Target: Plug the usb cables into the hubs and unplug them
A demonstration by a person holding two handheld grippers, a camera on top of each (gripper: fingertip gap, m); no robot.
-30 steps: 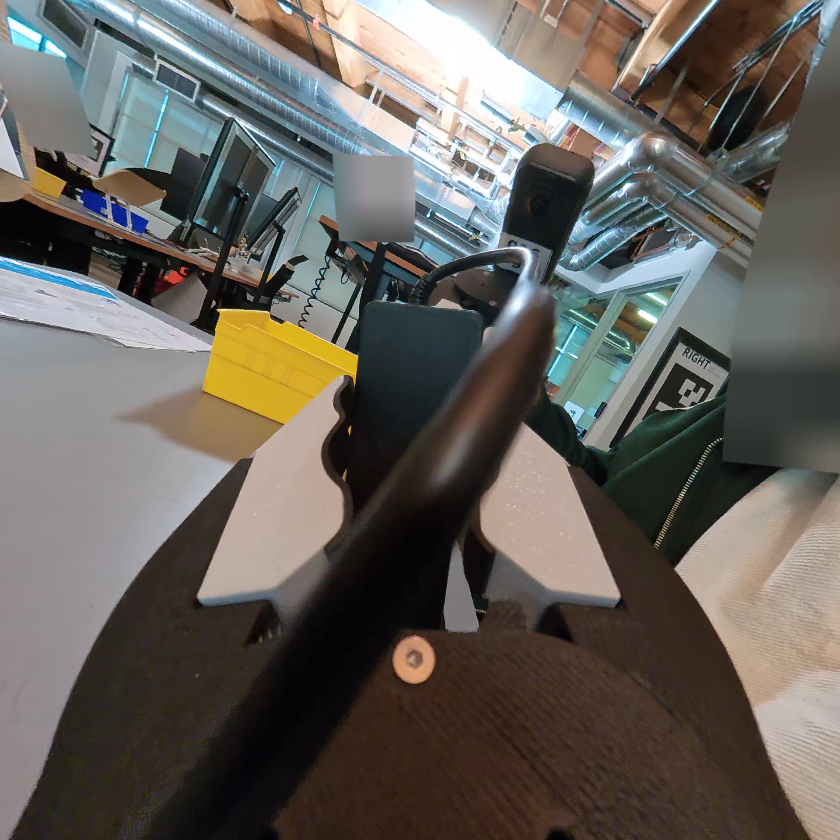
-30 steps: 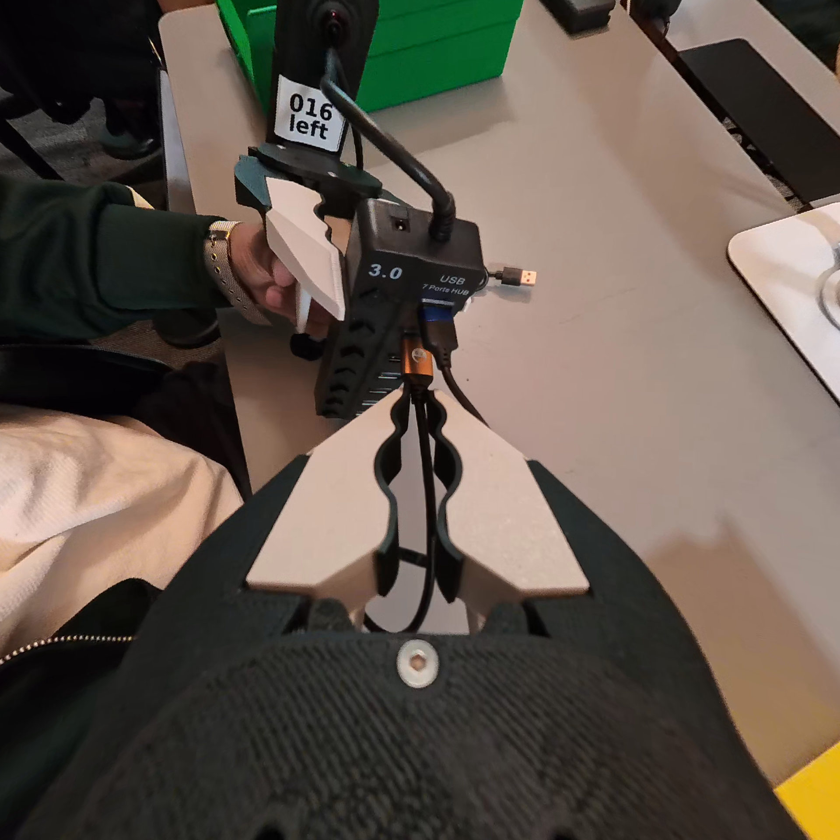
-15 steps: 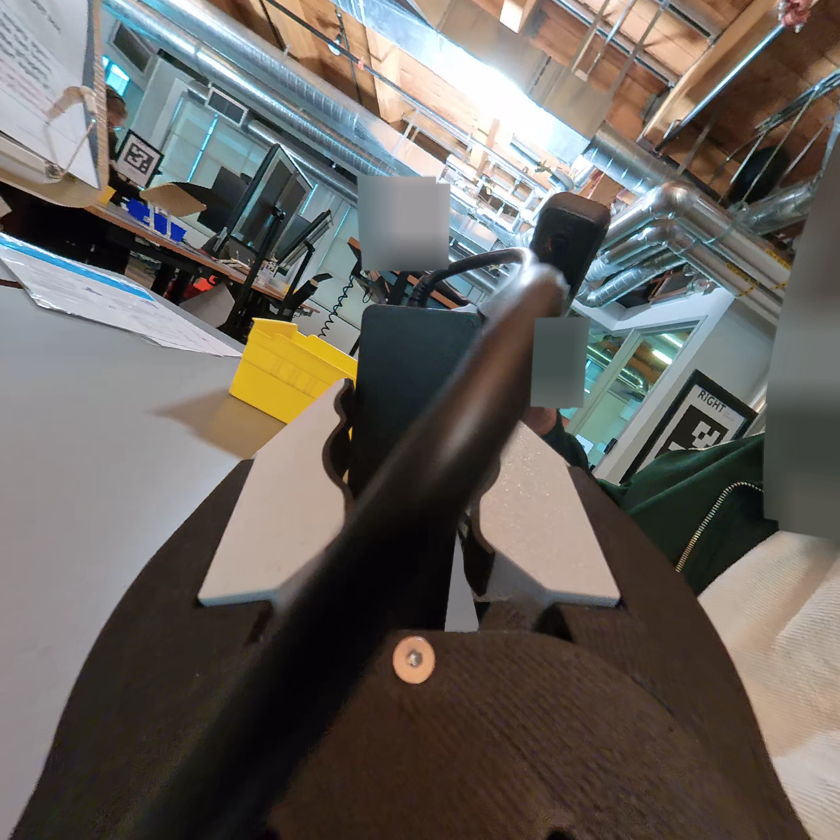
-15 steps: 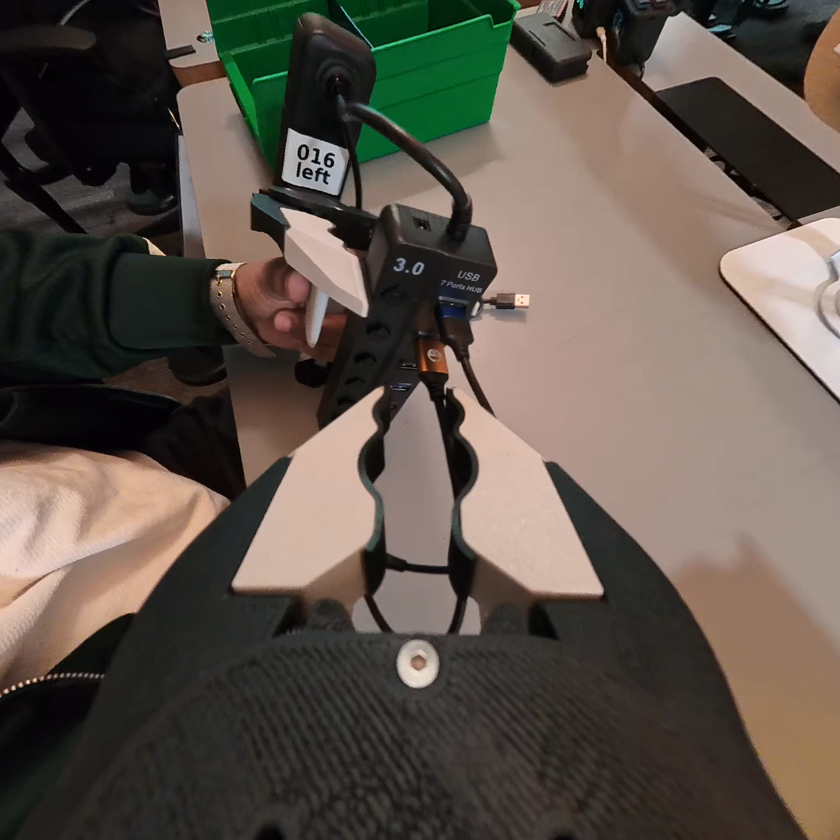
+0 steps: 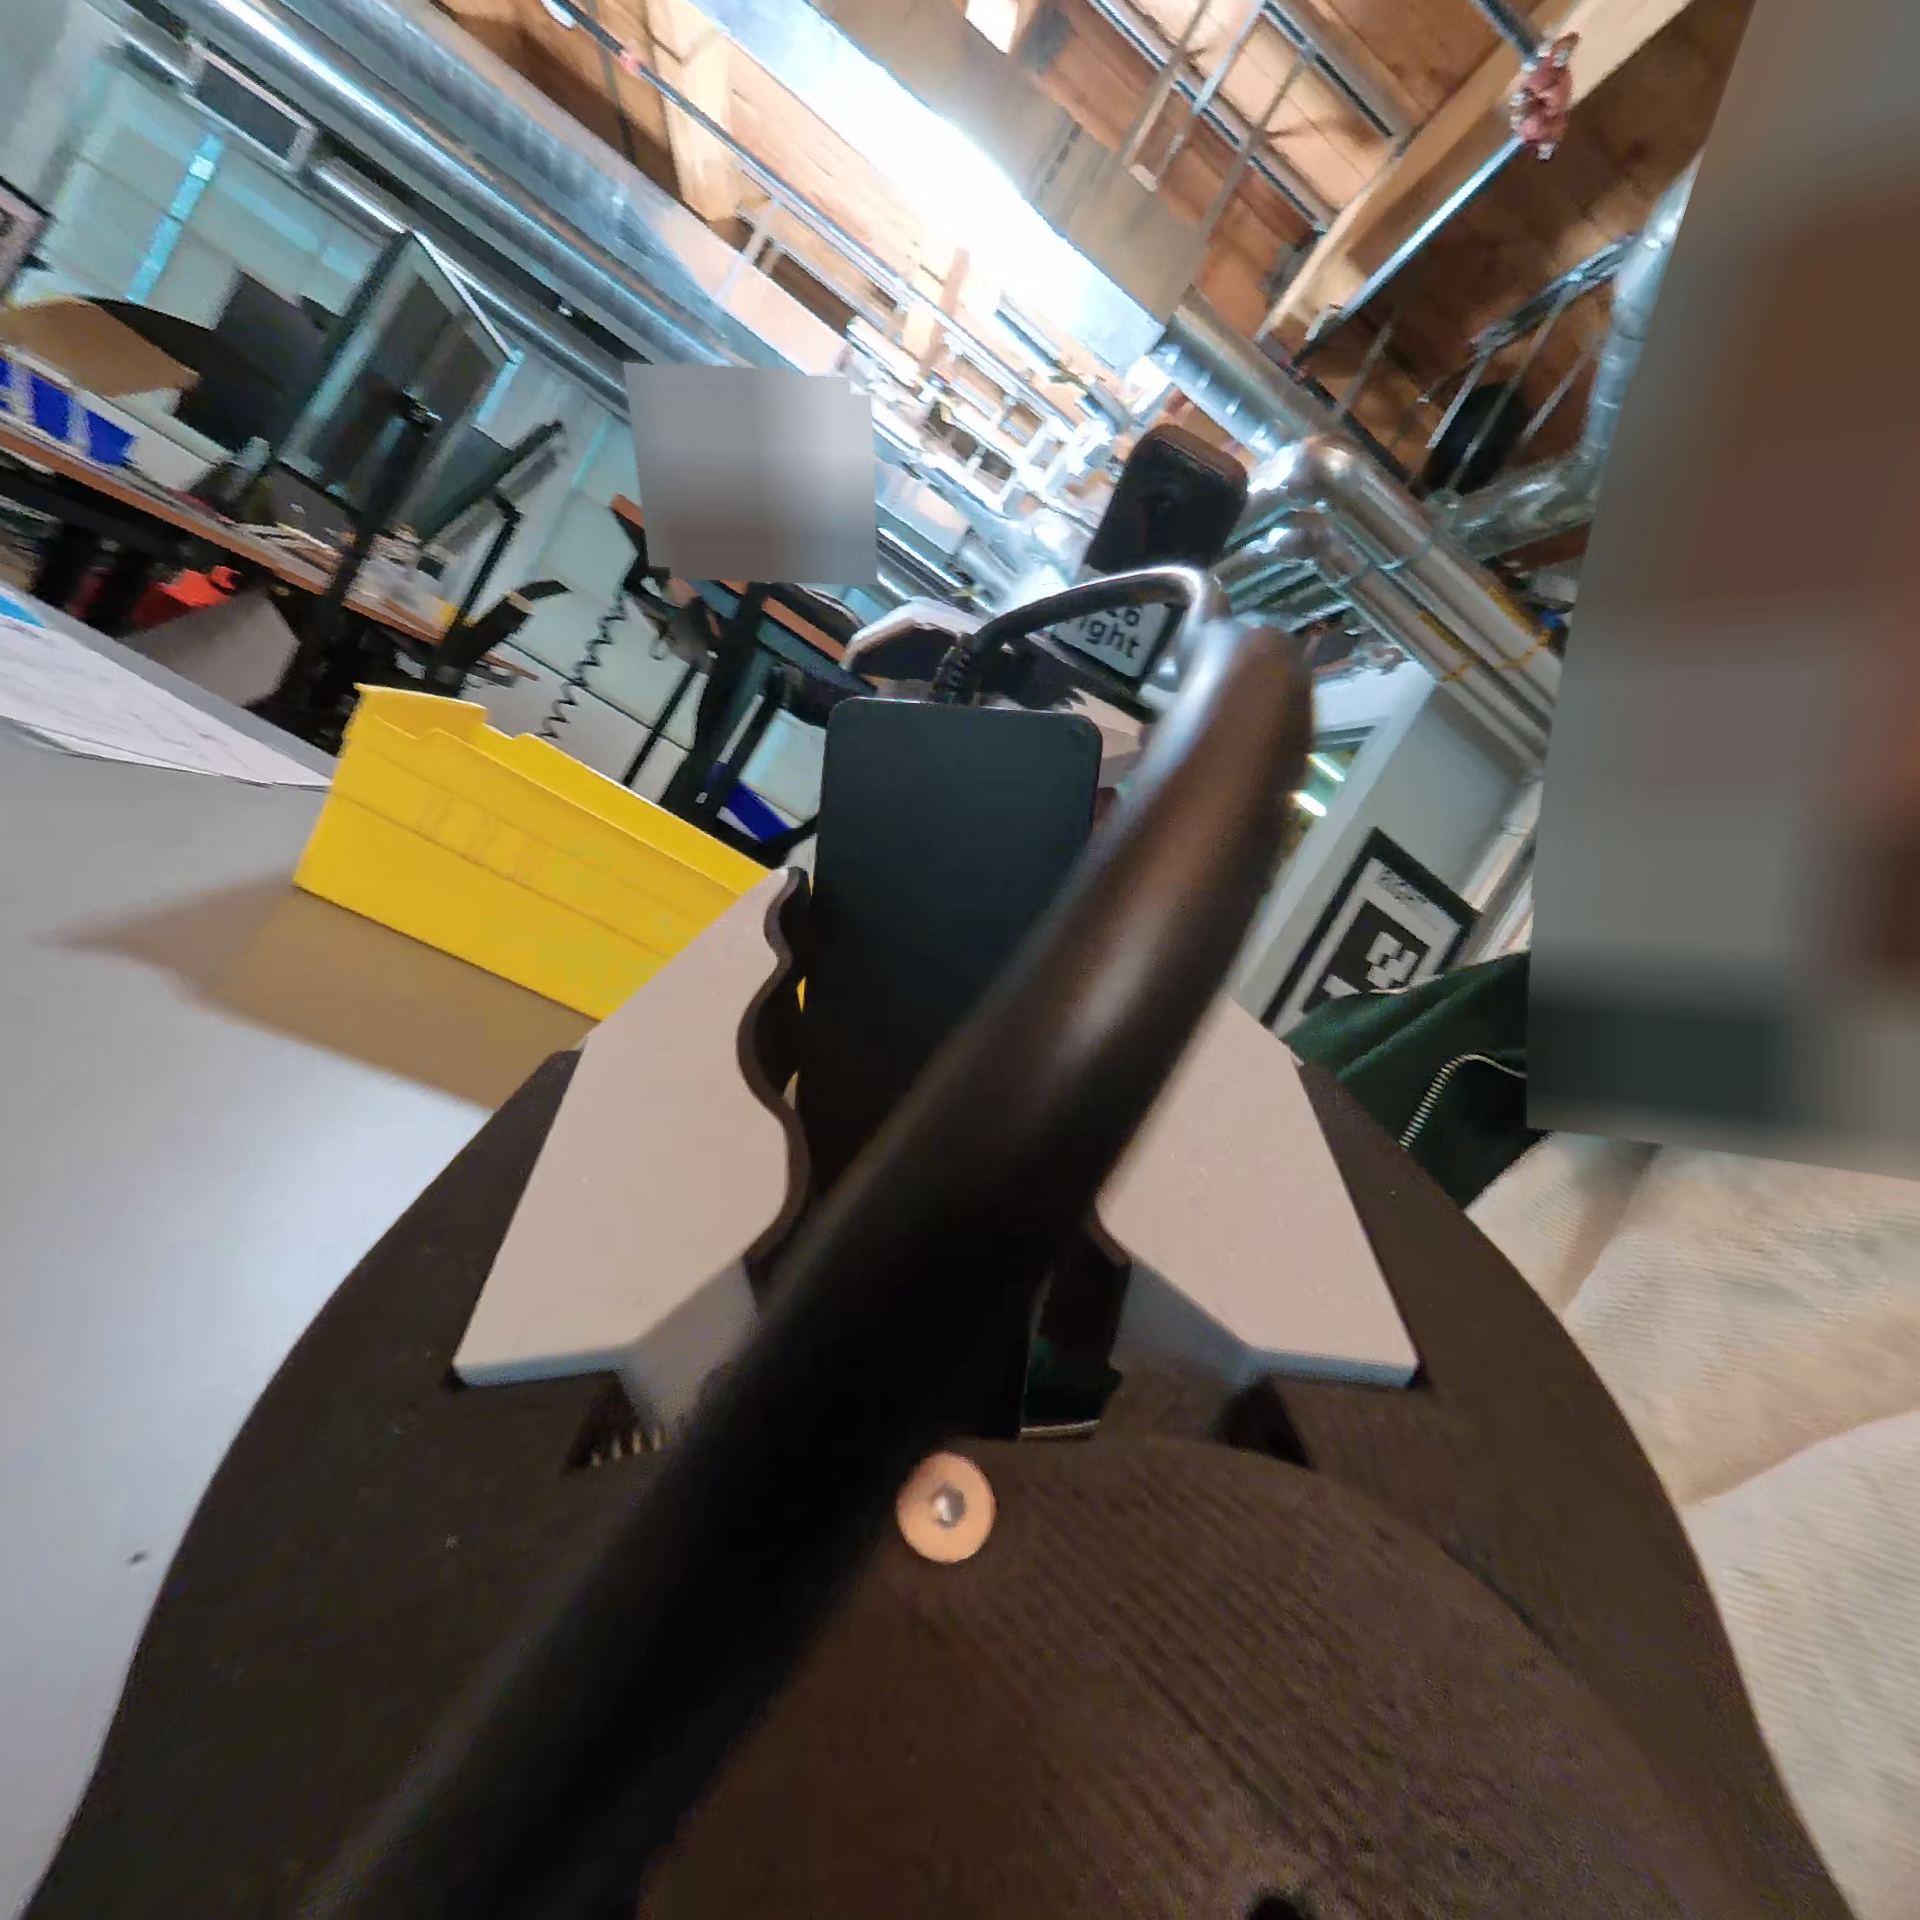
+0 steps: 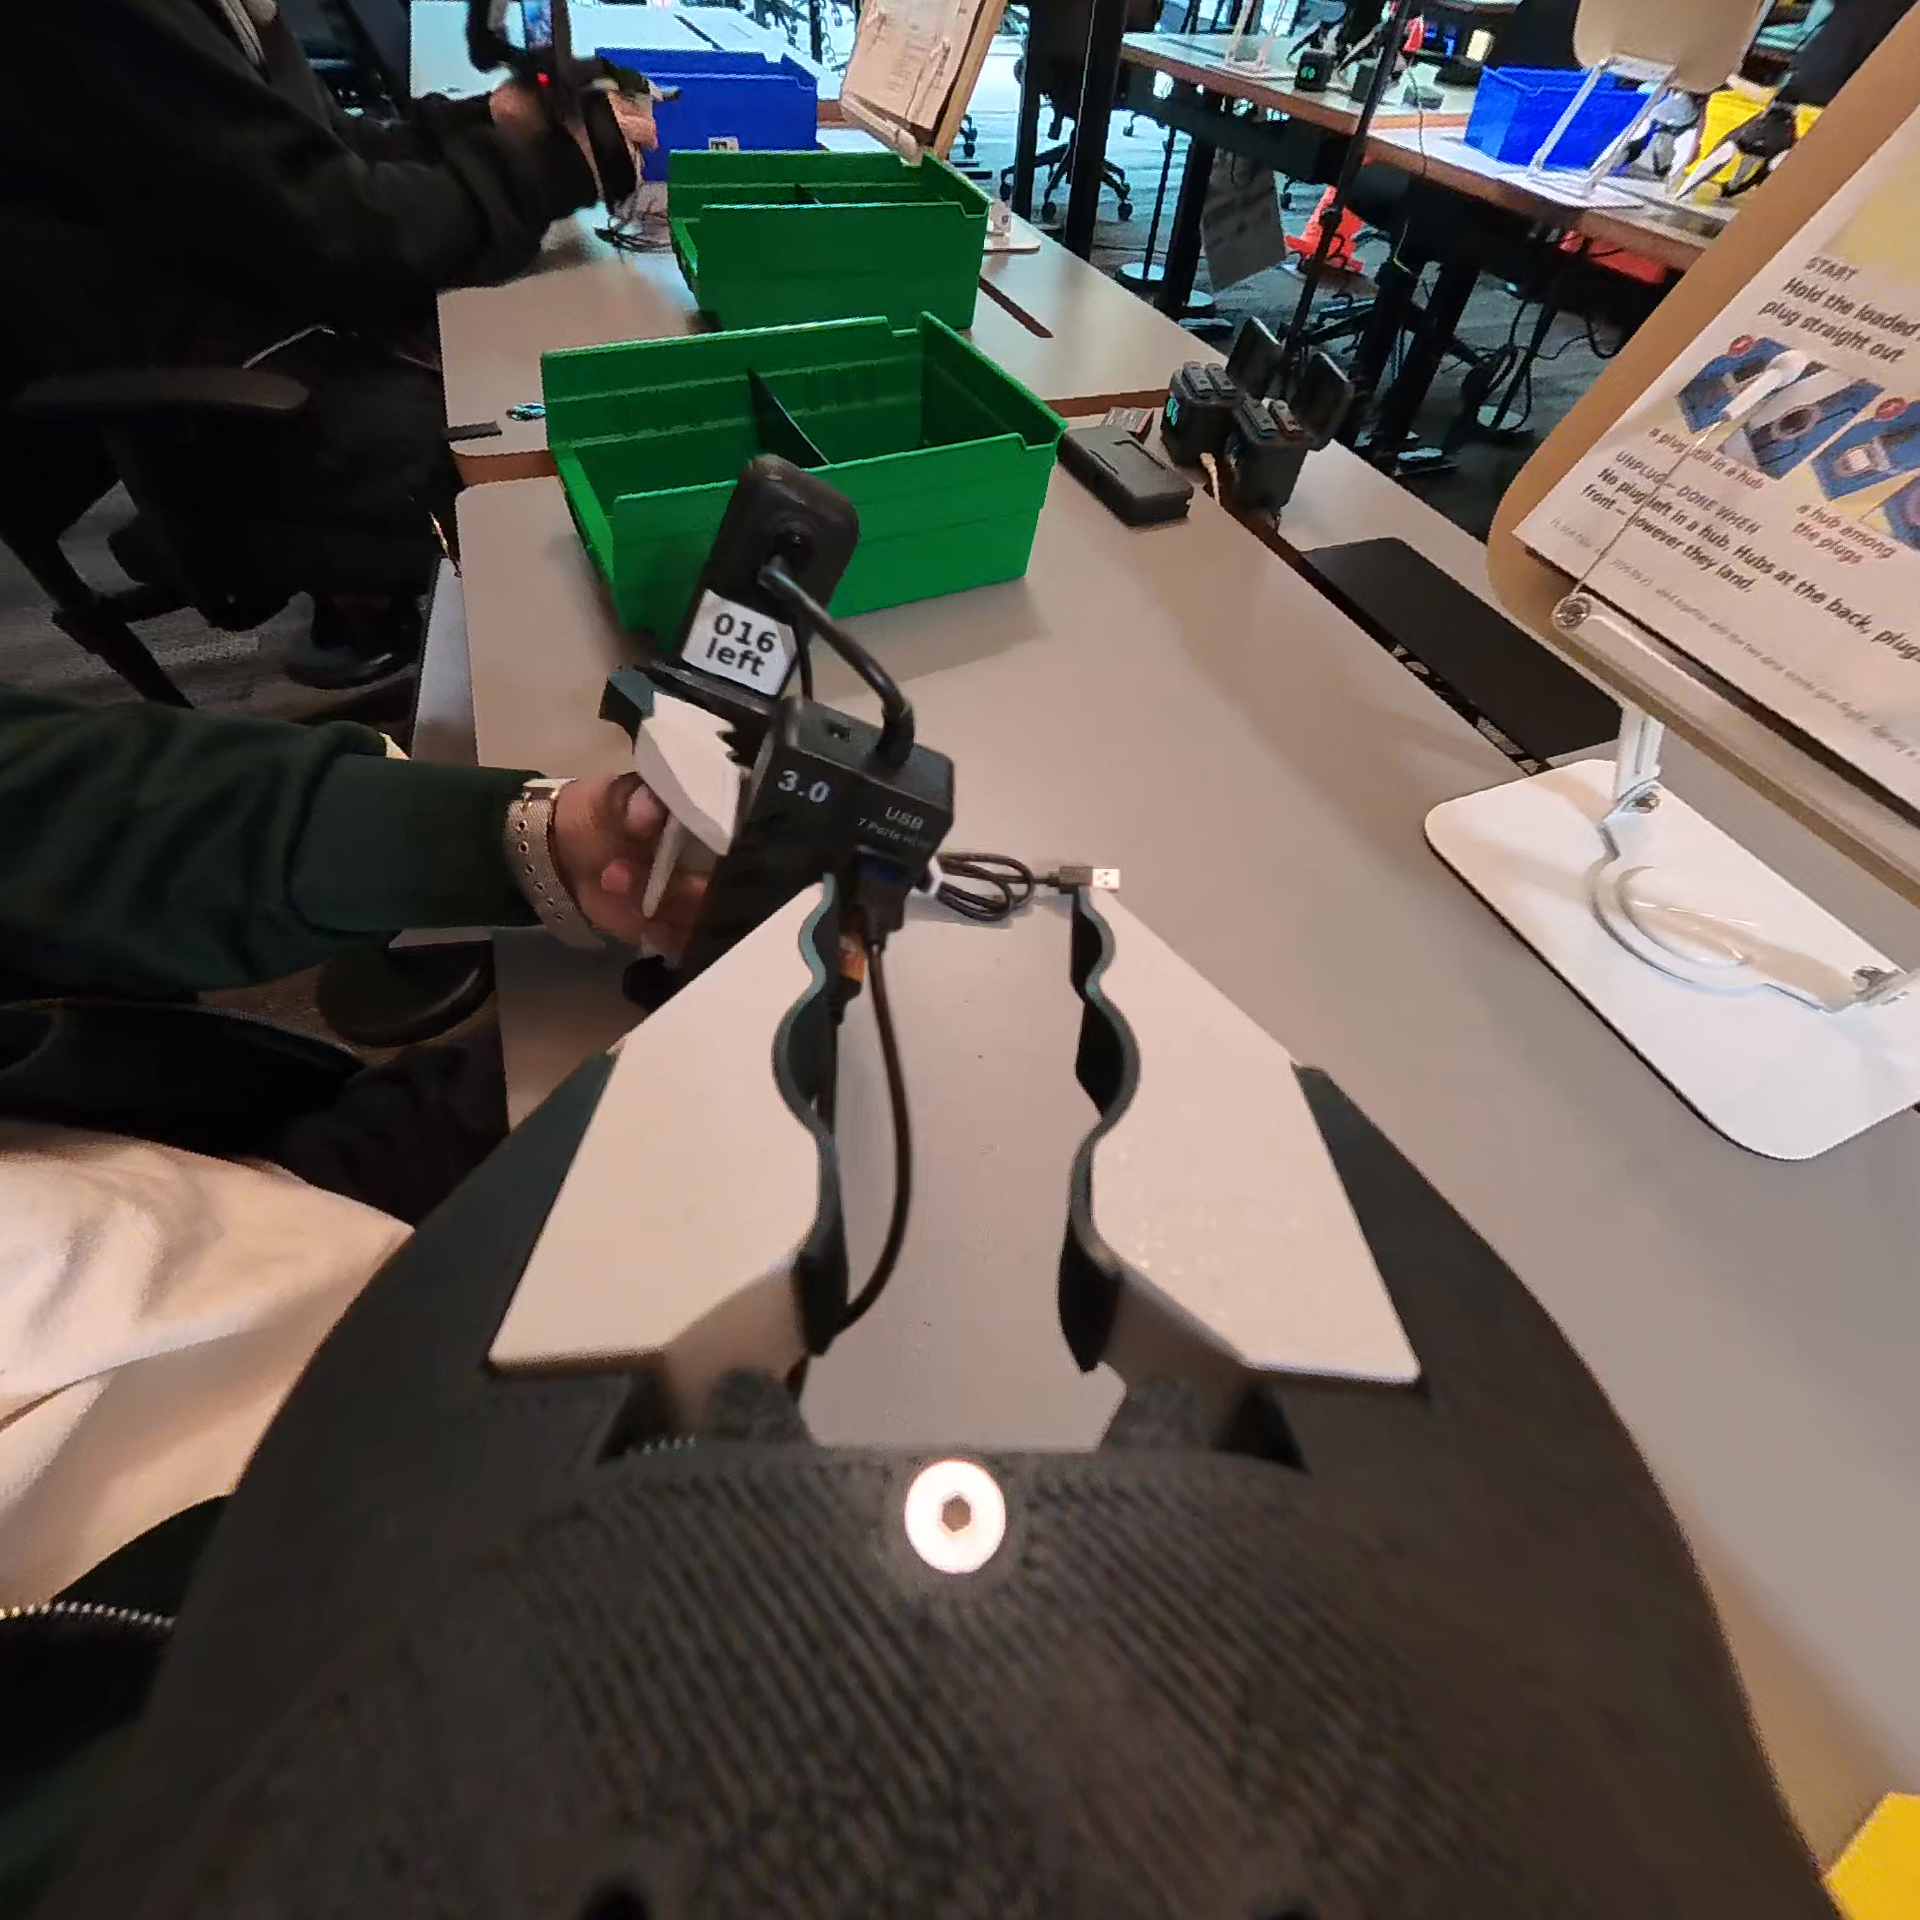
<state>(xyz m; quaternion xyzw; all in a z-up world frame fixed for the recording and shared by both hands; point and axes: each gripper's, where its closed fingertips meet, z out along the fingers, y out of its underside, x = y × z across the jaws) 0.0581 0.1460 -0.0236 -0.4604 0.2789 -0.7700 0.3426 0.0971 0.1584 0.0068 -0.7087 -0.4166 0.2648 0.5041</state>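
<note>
My left gripper [image 5: 956, 935] is shut on a black USB hub [image 5: 935, 883] and holds it upright above the table. The hub's thick black lead [image 5: 1039, 1091] runs back over the camera. In the right wrist view the hub [image 6: 831, 800] sits in the left gripper [image 6: 717, 769], with an orange-collared plug [image 6: 850, 951] and a black plug in its ports. My right gripper [image 6: 951, 904] is open and holds nothing, its tips just below the hub. A thin black cable [image 6: 894, 1122] hangs from the hub between its fingers, by the left one.
A loose coiled USB cable [image 6: 997, 883] lies on the grey table [image 6: 1247, 779] behind the hub. Green bins [image 6: 831, 488] stand at the back. A white stand [image 6: 1662, 935] with an instruction sheet is at the right. A yellow bin [image 5: 499, 831] sits on the table.
My right gripper has opened wide, let go of the cable by the orange plug and tilted upward. The left gripper still holds the hub, which has shifted slightly.
</note>
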